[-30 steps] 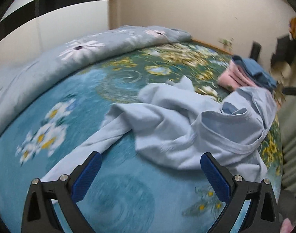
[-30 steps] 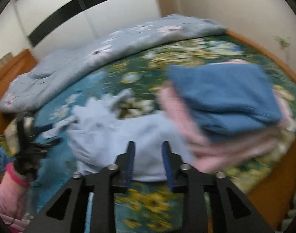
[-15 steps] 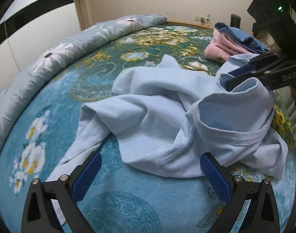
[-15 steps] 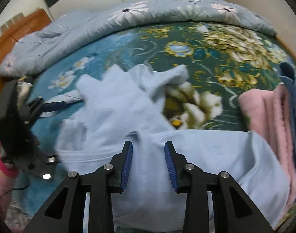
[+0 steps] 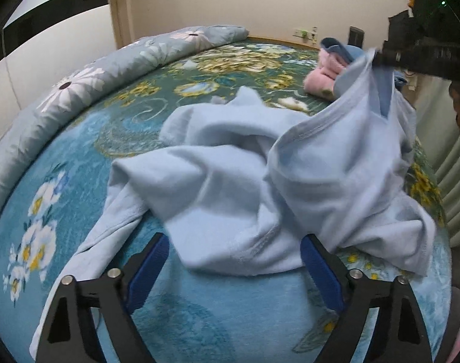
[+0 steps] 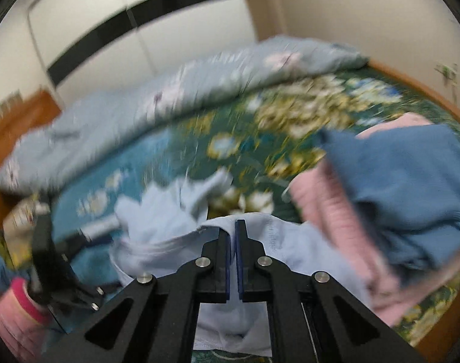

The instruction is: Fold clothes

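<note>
A crumpled light blue shirt [image 5: 239,178] lies on the bed with a floral blue-green cover [image 5: 115,121]. My left gripper [image 5: 234,272] is open, its blue pads on either side of the shirt's near hem, low over the cover. My right gripper [image 6: 233,236] is shut on an edge of the shirt [image 6: 260,257] and lifts it; it also shows in the left wrist view [image 5: 381,57], holding the raised right part of the shirt. The right wrist view is blurred.
A stack of folded clothes, pink [image 6: 329,211] below and dark blue [image 6: 405,175] on top, sits at the bed's right edge [image 5: 326,75]. A rolled floral duvet [image 5: 115,66] runs along the far side. A wooden headboard [image 6: 15,121] and walls stand behind.
My right gripper has closed on the shirt's edge and pulled it upward. The left gripper has moved closer to the shirt's near hem and stays open.
</note>
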A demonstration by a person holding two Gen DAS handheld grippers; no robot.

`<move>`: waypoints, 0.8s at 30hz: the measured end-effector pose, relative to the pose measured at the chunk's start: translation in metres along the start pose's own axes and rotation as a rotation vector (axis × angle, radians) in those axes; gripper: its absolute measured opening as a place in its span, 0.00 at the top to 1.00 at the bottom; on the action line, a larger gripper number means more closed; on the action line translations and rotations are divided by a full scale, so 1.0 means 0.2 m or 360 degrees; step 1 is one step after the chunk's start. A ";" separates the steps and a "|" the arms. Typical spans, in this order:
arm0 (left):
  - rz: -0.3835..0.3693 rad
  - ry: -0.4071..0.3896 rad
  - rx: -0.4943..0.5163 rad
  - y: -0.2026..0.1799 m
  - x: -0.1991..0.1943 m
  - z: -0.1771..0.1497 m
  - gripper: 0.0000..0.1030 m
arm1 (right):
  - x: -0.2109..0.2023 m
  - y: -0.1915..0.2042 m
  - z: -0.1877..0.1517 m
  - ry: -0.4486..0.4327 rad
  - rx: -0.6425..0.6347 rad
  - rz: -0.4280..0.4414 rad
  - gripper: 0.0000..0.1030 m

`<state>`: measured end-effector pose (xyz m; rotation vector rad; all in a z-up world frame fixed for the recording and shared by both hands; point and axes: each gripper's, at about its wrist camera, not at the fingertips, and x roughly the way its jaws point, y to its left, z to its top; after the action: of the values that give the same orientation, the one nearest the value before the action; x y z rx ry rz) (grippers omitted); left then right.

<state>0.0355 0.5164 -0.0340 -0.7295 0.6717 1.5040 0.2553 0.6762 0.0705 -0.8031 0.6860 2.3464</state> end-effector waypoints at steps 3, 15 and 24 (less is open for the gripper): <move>-0.0029 0.0013 0.0061 -0.06 0.00 0.01 0.16 | -0.16 -0.03 0.01 -0.0138 0.0060 -0.0009 0.97; 0.0014 -0.0023 0.0010 -0.12 -0.04 0.10 0.70 | -0.45 0.00 0.02 -0.0293 0.0046 0.0006 0.97; 0.0149 -0.0257 -0.0240 -0.08 -0.22 0.19 0.93 | -0.59 0.12 0.11 -0.0369 -0.0018 0.0028 0.97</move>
<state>0.0502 0.5201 0.0247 -0.6892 0.4800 1.6935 0.3097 0.6324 0.1719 -0.5199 0.5828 2.4115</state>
